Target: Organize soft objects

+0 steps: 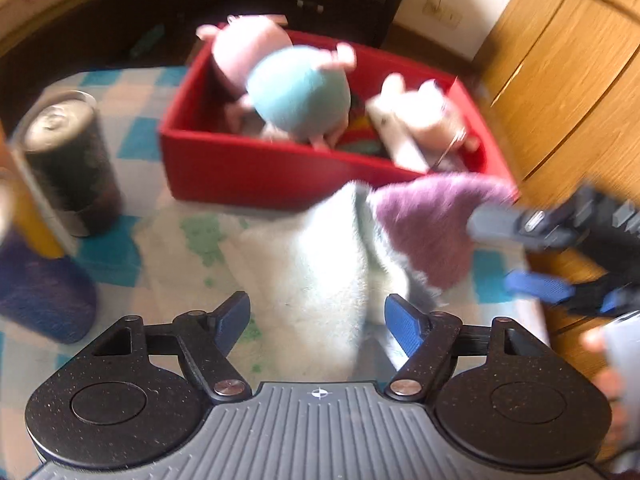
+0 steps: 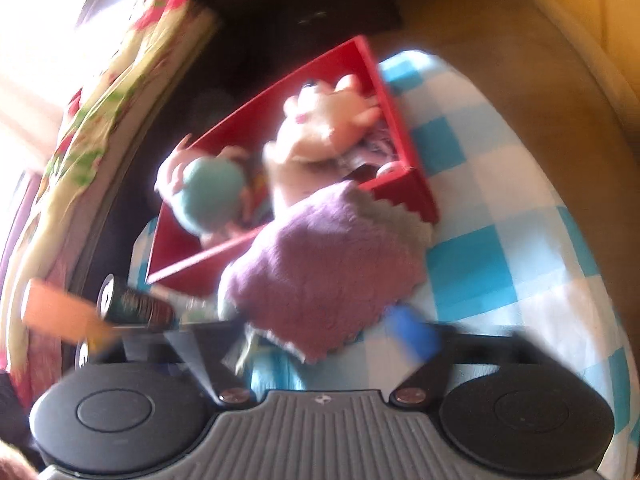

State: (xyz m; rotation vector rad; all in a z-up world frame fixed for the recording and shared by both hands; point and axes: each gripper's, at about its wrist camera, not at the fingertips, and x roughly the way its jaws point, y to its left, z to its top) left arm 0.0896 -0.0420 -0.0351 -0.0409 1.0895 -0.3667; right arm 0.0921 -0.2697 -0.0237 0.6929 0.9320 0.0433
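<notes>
Cloths [image 1: 424, 228], purple over white, lie just near of the red box [image 1: 256, 172]; both grippers, left gripper [image 1: 316, 316] and right gripper [image 2: 320, 340], gape empty. Pinch the purple edge and lift it over the near wall.

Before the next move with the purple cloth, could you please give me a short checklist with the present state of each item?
1. Left gripper jaws apart, nothing pinched: ok; the white towel lies between the fingers, untouched by the pads.
2. Right gripper free of the purple cloth: ok; its jaws stand wide and the cloth lies between them.
3. Purple cloth inside the red box: not ok; it lies against the box's near corner, mostly on the checked tablecloth.
4. Room left in the box: cannot tell; plush toys fill much of it.
5. Can upright and apart from the towel: ok.
</notes>
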